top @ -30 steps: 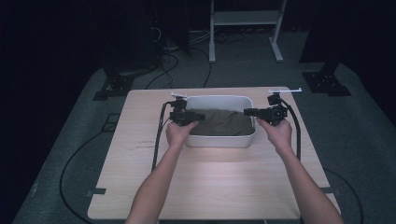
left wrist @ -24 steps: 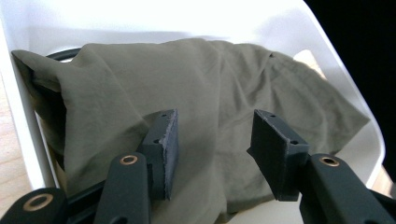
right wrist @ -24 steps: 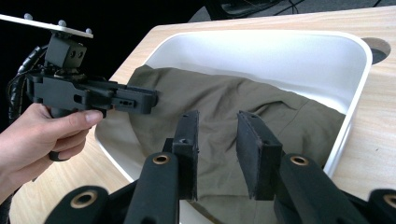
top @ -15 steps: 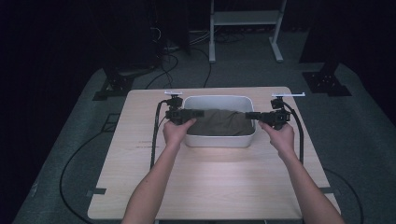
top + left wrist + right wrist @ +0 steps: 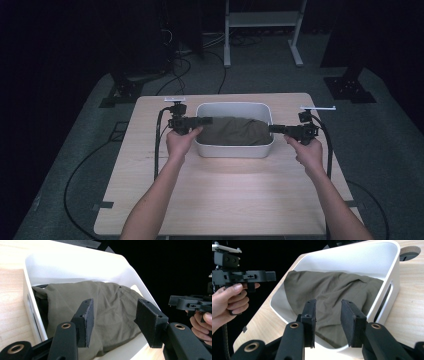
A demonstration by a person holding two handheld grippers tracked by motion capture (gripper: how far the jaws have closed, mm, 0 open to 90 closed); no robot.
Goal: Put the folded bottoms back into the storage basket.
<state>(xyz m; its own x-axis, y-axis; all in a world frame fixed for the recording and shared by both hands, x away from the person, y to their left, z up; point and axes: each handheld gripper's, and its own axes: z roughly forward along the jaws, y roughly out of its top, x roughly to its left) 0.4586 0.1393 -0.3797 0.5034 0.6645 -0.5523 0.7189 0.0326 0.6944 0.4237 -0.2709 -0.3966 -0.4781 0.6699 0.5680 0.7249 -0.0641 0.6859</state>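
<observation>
A white tub [image 5: 235,147] stands on the far half of the table [image 5: 225,200], and an olive cloth [image 5: 235,131] lies bunched inside it. In the high view the left gripper [image 5: 206,120] comes from the left side with its tips over the tub's left rim, near the cloth's edge. The right gripper [image 5: 272,129] comes from the right side with its tips at the right rim. Both are held about level and point at each other across the tub, each hand gripping from below with the forearm stretched forward.

The left gripper view shows what the high view cannot: the pads [image 5: 88,320] stand apart with nothing between them, and the cloth [image 5: 107,312] lies beyond and below, untouched as far as I can see. These jaws have just been opening. The right gripper view shows a narrower gap between its pads [image 5: 311,317], also empty, over the cloth [image 5: 332,292] near the tub's wall [image 5: 393,287]; these jaws have just been opening too. A slot handle shows in that wall.
</observation>
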